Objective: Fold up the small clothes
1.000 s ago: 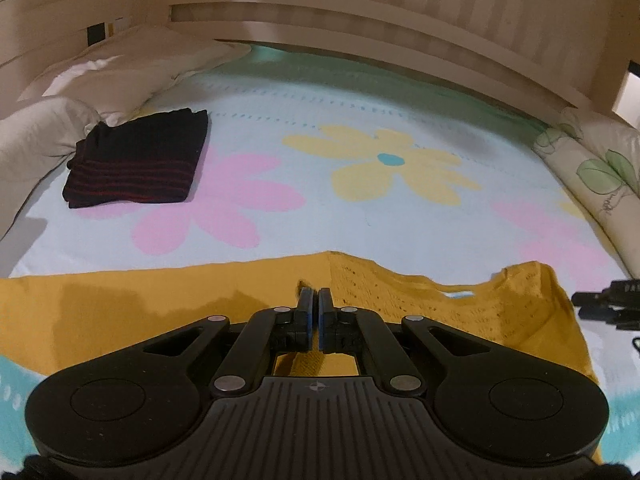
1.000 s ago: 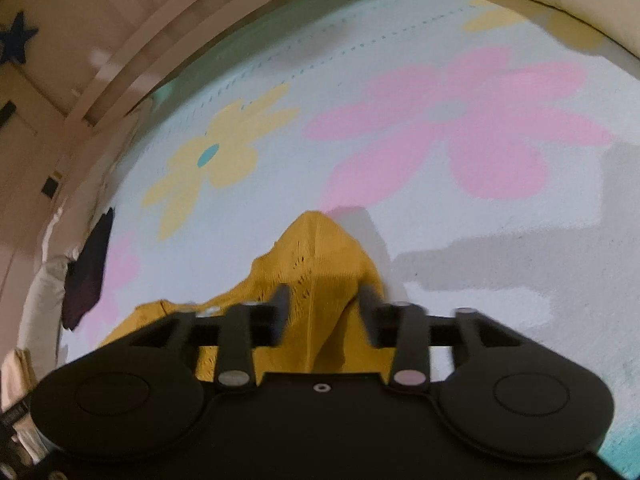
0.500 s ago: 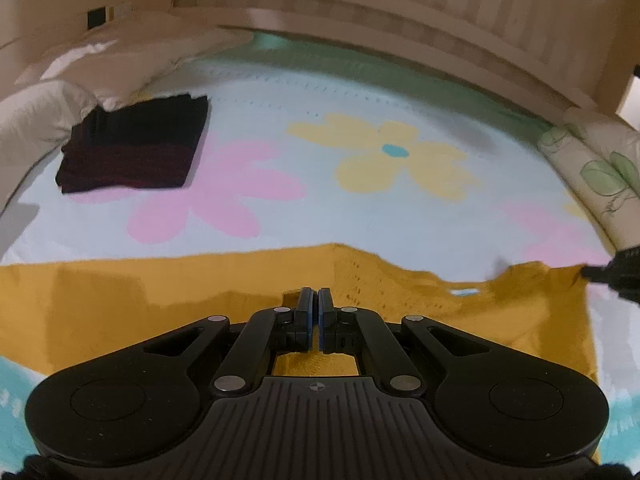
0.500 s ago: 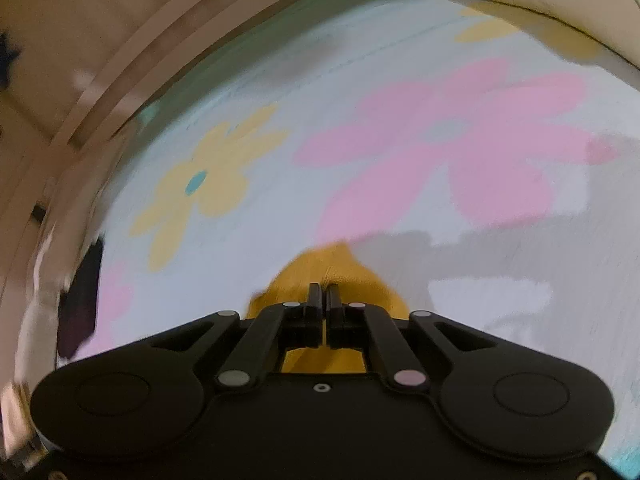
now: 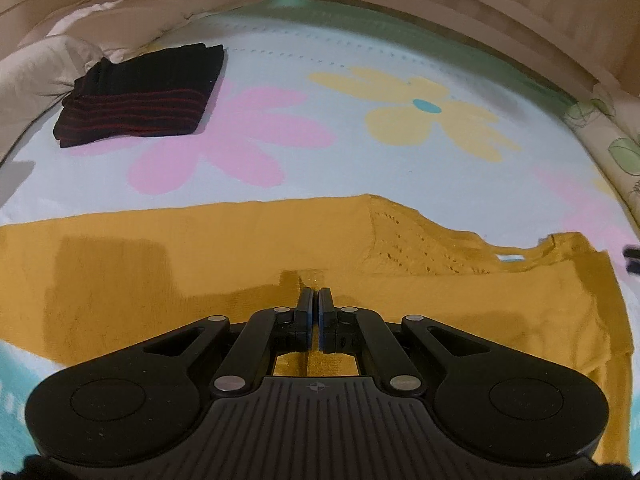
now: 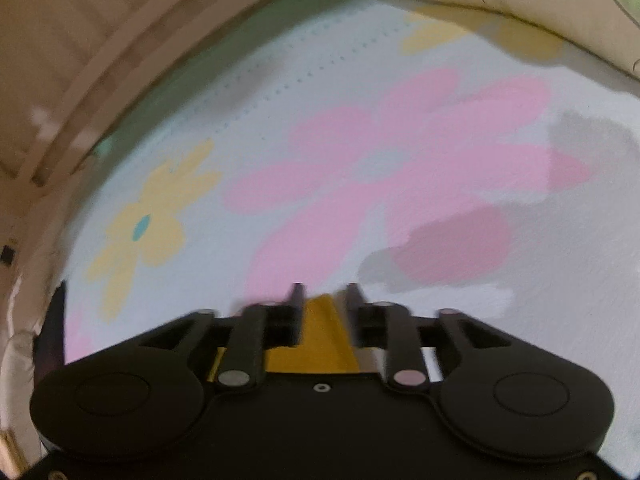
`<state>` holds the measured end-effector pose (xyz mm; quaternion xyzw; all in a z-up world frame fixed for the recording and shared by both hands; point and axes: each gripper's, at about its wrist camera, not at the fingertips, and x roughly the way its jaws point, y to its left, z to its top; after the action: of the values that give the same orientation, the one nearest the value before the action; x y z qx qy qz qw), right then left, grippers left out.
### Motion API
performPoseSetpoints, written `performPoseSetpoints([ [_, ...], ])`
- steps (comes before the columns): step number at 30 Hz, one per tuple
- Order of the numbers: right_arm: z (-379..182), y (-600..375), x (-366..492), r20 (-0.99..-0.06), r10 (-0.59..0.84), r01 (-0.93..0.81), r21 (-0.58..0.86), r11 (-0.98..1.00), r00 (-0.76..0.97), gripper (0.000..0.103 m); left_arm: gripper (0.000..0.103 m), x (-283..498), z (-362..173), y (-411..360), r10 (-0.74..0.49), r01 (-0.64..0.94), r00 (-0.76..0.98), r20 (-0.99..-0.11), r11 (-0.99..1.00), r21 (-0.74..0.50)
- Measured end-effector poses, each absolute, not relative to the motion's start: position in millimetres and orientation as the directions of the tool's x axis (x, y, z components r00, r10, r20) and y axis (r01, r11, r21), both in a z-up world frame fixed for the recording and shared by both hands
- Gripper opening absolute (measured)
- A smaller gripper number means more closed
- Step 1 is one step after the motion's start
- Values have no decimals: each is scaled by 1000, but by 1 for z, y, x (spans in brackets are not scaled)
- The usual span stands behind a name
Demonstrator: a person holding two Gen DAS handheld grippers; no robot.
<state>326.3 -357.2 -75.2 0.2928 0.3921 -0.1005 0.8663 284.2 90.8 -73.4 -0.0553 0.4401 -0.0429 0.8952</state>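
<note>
Left wrist view alone shows the whole yellow top spread flat across the flowered sheet, plus one folded black garment far left near one pillow; right wrist view shows only a yellow corner; count: one top, one black garment; left gripper clenched over the cloth, pinch itself hidden; right gripper opening, corner lying loose between its fingers.
</note>
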Motion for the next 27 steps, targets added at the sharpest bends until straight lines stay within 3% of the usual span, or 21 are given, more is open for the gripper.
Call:
performPoseSetpoints([
  [3,-70,-350,305,-759,83,307,358,882,646,43,2,284,-73,91,-129,21,608,-783,989,-146],
  [7,-79,-341,278,-781,167,231,371,900,602,43,2,283,-72,87,-124,32,613,-780,991,-133],
  [9,-87,-335,270,-791,188,211,371,904,582,53,2,284,-73,86,-128,32,612,-780,990,-137],
  [12,-95,-329,272,-813,185,199,344,918,553,56,2,284,-74,86,-128,34,609,-783,990,-135],
  [13,-97,-326,273,-815,183,200,341,918,550,53,2,284,-75,87,-128,34,607,-784,990,-135],
  [14,-97,-324,274,-808,189,189,345,919,558,18,2,285,-75,87,-128,34,606,-786,990,-135],
  [15,-96,-321,274,-806,202,173,350,921,556,9,2,285,-76,86,-127,35,604,-787,990,-133],
  [19,-86,-323,275,-836,83,208,230,951,542,9,3,287,-82,85,-110,35,587,-802,993,-111],
  [22,-91,-329,270,-838,93,237,256,937,537,10,3,288,-88,85,-80,23,570,-818,996,-81],
  [24,-92,-325,271,-831,97,225,258,939,547,23,3,286,-87,89,-107,38,578,-809,994,-104],
  [27,-82,-328,262,-818,106,230,280,932,566,39,4,282,-84,104,-262,76,576,-774,960,-268],
])
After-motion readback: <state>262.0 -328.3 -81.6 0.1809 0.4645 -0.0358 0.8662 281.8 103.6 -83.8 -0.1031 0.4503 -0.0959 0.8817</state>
